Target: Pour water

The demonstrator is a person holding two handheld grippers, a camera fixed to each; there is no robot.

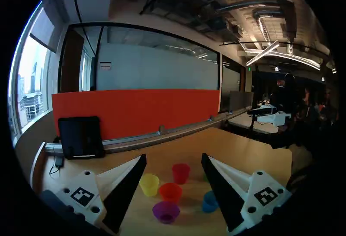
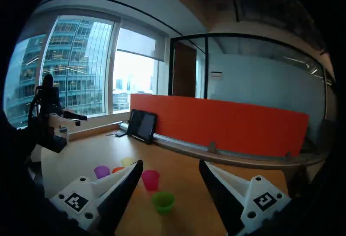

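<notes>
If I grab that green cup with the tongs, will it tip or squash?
The green cup looks like small thin plastic, so probably light and apt to flex under a hard squeeze. It narrows toward its base, so a push near the rim may tip it. Its smooth wall might slip between the open right tongs.

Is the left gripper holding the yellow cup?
No, the left gripper is open, and the yellow cup stands free on the table.
</notes>
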